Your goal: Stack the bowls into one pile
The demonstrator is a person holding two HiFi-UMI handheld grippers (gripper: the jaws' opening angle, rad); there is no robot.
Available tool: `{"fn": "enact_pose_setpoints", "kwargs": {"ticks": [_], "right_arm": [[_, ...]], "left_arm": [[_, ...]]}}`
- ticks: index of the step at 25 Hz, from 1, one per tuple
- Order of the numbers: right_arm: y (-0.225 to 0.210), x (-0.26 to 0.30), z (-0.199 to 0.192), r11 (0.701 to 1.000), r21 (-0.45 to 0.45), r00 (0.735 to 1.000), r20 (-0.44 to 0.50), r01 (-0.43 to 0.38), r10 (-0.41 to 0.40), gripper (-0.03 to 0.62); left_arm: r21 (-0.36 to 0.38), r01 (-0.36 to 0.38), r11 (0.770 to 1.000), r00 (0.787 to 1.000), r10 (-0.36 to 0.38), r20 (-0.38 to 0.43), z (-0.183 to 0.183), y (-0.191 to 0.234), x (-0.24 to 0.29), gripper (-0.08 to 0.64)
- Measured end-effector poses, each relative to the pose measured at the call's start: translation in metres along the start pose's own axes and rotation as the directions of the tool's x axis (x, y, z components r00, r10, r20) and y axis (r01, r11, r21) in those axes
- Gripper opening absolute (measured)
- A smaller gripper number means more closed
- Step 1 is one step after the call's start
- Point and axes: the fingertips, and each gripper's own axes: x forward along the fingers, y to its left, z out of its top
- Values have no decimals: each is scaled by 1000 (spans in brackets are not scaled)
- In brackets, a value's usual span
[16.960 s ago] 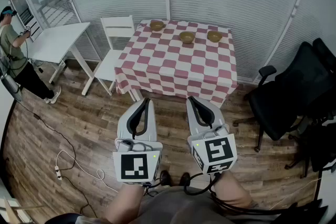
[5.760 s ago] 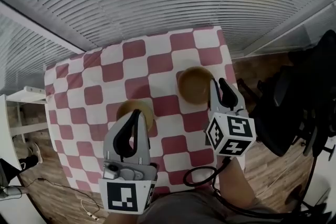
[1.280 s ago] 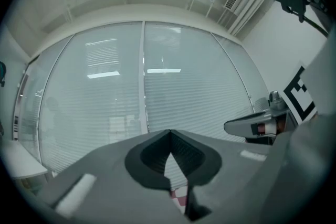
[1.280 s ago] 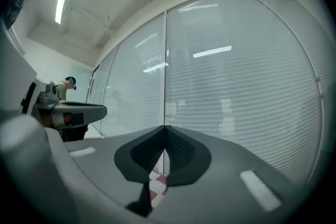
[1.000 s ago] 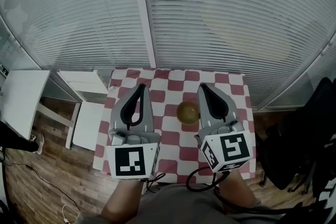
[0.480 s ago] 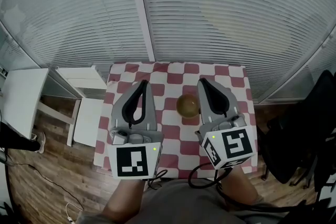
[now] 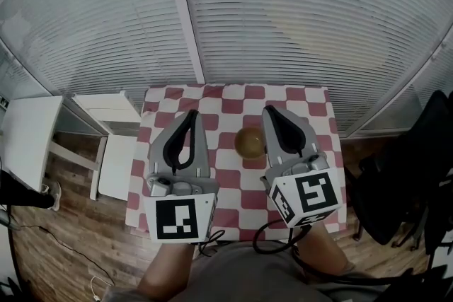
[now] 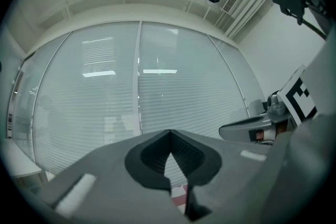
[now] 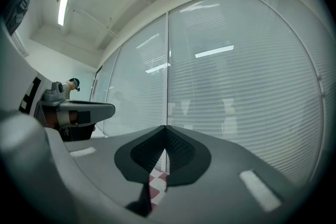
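Olive-brown bowls [image 7: 249, 143] look gathered into one pile mid-table [image 7: 306, 102], just between my left gripper [image 7: 192, 114] and right gripper [image 7: 268, 109], both sets of fingers [image 8: 147, 160] pressed together on nothing, so I judge stacking done and next I simply draw clear.

No words or numbers can be read. The cube [image 7: 175, 219] on the left gripper [image 7: 191, 114] and the cube [image 7: 306, 198] on the right gripper [image 7: 268, 110] show only black and white squares.
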Motion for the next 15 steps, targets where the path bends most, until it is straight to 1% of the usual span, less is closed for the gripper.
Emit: {"fn": "enact_pose_setpoints", "kwargs": {"ticks": [15], "right_arm": [[-9, 2, -3, 1000, 8, 1000, -1, 16, -16, 25]], "left_arm": [[3, 17, 1000, 1000, -17, -3, -3, -6, 8, 0]]}}
